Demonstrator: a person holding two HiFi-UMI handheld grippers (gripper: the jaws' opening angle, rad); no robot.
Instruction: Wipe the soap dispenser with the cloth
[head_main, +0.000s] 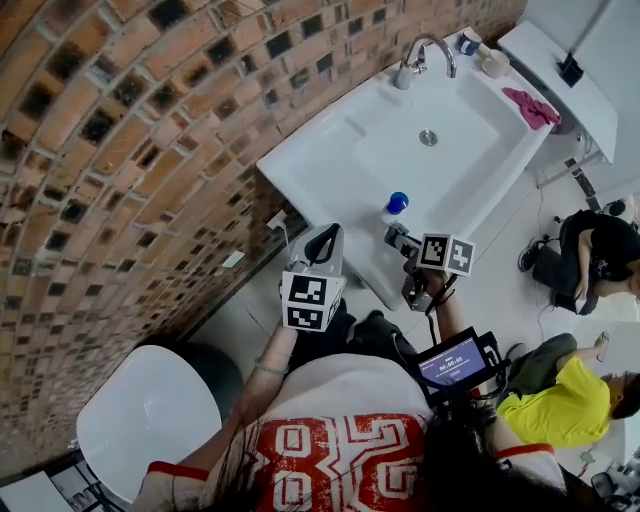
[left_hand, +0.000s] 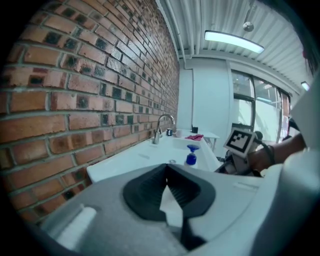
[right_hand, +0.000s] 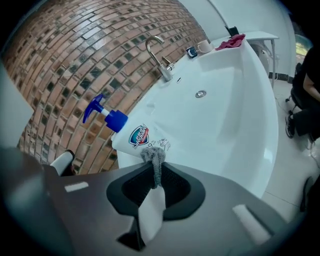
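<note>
Grey, fuzzy cloth (right_hand: 151, 155) comes nearest: a small wad pinched in the closed jaws of the right tool (right_hand: 153, 172), with only a tuft poking past the tips. It looks soft, limp and light, so it will fold wherever it is pressed and needs the firm bite it has. The left tool (left_hand: 167, 170), alongside, has its jaws shut together with nothing between them. Just beyond the tuft stands the soap dispenser (right_hand: 150, 143), on the flat rim of the white sink (head_main: 300, 160) at the end closest to the person. The cloth appears to meet its lower front, though actual contact is hard to confirm. It is a white plastic bottle with a red-and-blue shield label (right_hand: 139, 136) and a blue pump head (right_hand: 106, 116) whose spout points toward the brick wall (right_hand: 65, 60). I judge it light, smooth and likely to slide or tip on the glazed rim under a sideways rub. The free tool would best steady it at the collar below the pump, not on the nozzle, which would dispense. Farther off are the drain (head_main: 428, 137), the chrome faucet (head_main: 420, 55) and a pink rag (head_main: 530, 106) near the sink's far end.
</note>
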